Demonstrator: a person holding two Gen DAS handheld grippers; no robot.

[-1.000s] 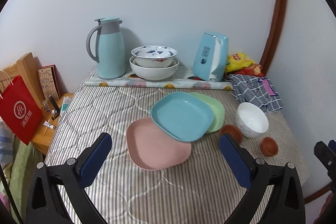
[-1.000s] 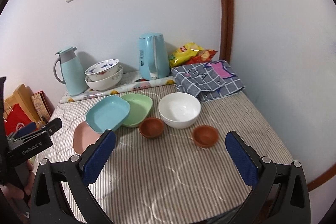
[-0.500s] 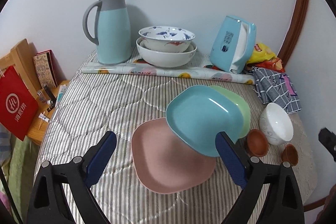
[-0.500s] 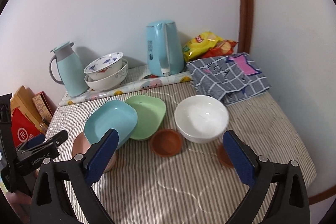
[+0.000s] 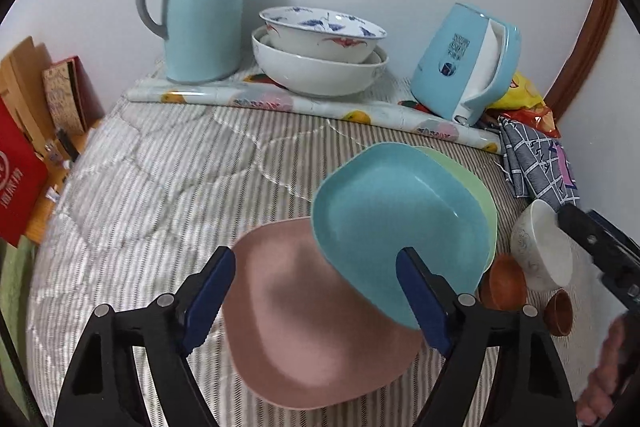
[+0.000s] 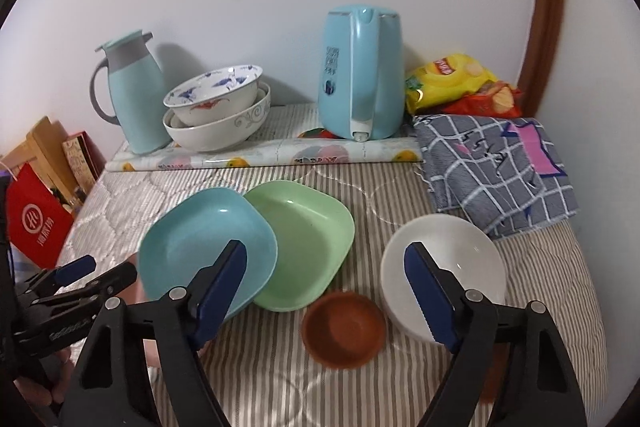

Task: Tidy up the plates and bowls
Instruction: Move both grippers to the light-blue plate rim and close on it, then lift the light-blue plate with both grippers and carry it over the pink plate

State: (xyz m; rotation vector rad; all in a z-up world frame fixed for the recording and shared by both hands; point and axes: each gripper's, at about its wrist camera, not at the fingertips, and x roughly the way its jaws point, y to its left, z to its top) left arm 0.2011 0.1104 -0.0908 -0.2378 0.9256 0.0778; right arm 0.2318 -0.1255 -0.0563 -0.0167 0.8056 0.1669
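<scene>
A pink plate point(image 5: 320, 323) lies on the striped cloth, with a blue plate point(image 5: 396, 223) overlapping it and a green plate point(image 6: 304, 239) under the blue one's far side. A white bowl point(image 6: 444, 263) and a small brown bowl point(image 6: 344, 327) sit to their right; a second brown bowl point(image 5: 560, 311) shows in the left wrist view. My left gripper point(image 5: 316, 295) is open, low over the pink plate. My right gripper point(image 6: 326, 291) is open, above the small brown bowl. Both are empty.
At the back stand a blue thermos point(image 5: 200, 3), two stacked patterned bowls point(image 5: 320, 55), a blue kettle point(image 6: 360, 75), snack bags point(image 6: 460, 83) and a checked cloth point(image 6: 496, 171). A red bag point(image 5: 16, 179) hangs off the left edge.
Both grippers have moved forward and down toward the dishes. The left now sits over the pink plate, the right over the brown bowl. Nothing was grasped or moved.
</scene>
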